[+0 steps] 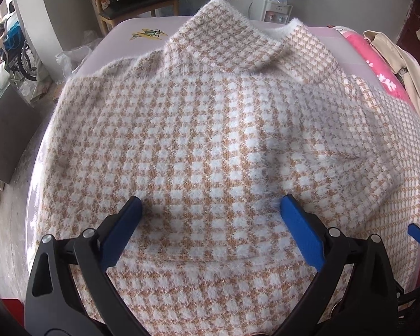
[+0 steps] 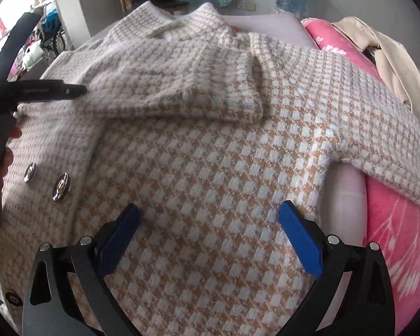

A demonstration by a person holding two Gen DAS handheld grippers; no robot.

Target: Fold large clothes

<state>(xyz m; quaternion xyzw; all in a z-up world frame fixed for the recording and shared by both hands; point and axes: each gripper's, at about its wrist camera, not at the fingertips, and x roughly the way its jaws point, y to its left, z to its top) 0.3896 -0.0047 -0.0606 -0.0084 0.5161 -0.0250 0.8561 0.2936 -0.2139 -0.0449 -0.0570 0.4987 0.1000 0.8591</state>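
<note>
The checked coat (image 1: 210, 140) lies spread on the bed (image 1: 142, 28), one sleeve (image 2: 182, 89) folded across its chest. Both the left tool (image 1: 210, 210) and right tool (image 2: 208, 215) hover over it, fingers apart, holding nothing. The fuzzy knit may bunch, and the folded sleeve could slide off if dragged.

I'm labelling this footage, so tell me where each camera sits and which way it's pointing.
Left wrist: on the left claw, open, facing forward over the fuzzy tan-and-white houndstooth coat; blue pads show.
Right wrist: on the right claw, open, facing the coat's folded sleeve; a hand shows at left.
Shared: the coat, the pink blanket.
</note>
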